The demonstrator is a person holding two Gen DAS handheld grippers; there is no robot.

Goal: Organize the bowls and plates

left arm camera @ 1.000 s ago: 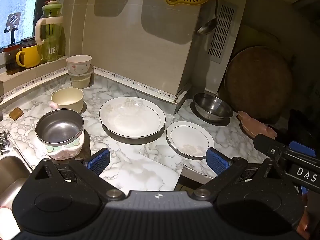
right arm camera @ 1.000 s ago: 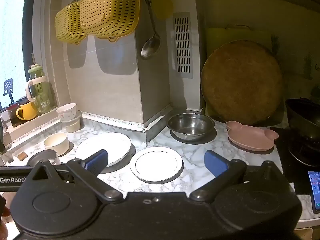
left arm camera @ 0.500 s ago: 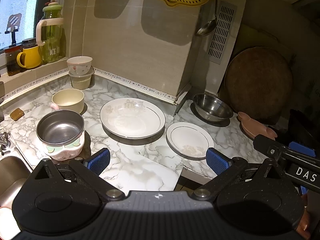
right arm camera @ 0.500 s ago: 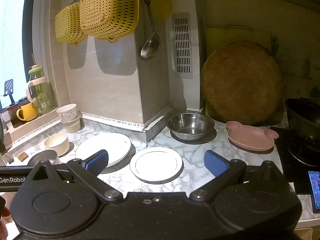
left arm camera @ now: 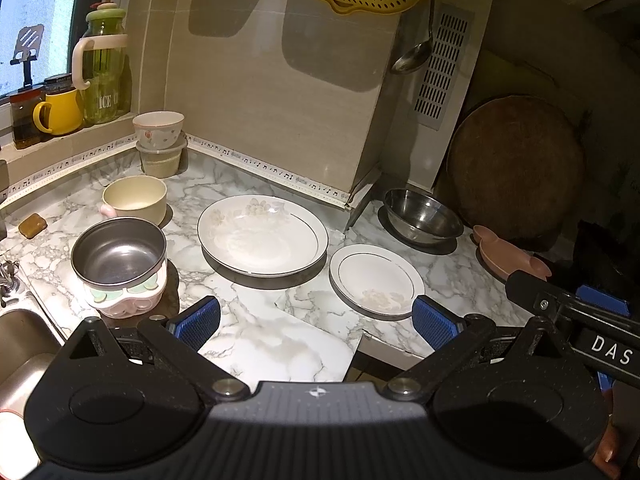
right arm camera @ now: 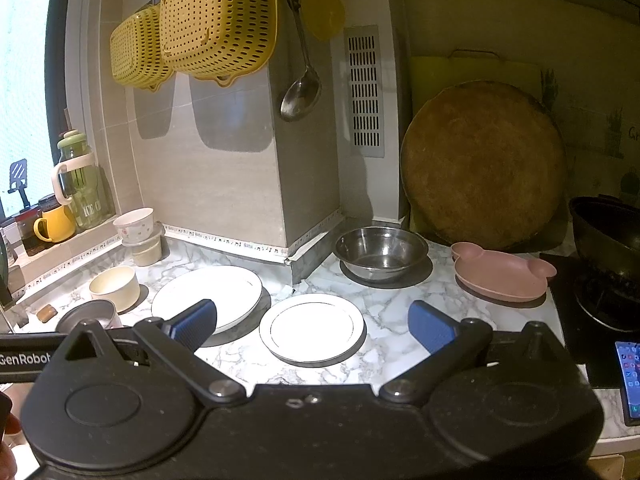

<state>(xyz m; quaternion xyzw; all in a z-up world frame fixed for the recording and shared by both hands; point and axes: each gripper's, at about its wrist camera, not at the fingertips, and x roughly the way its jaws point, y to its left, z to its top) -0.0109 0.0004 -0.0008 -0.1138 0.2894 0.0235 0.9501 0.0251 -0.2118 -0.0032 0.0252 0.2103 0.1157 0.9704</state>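
Both grippers — left gripper [left arm camera: 316,318] and right gripper [right arm camera: 312,326] — hover spread wide and empty above the marble counter [right arm camera: 400,312], likely choosing. Small plate [right arm camera: 312,328] lies dead ahead of the right one, large plate [right arm camera: 208,296] at ten o'clock, steel bowl [right arm camera: 380,254] at one — all apart, unstacked.

— What can we read here?
— "ICE" on the green jar [left arm camera: 105,80] by the window, "DAS" on the right gripper [left arm camera: 600,350] in the left wrist view, and "GenRobot" on the left gripper [right arm camera: 24,358] in the right one.
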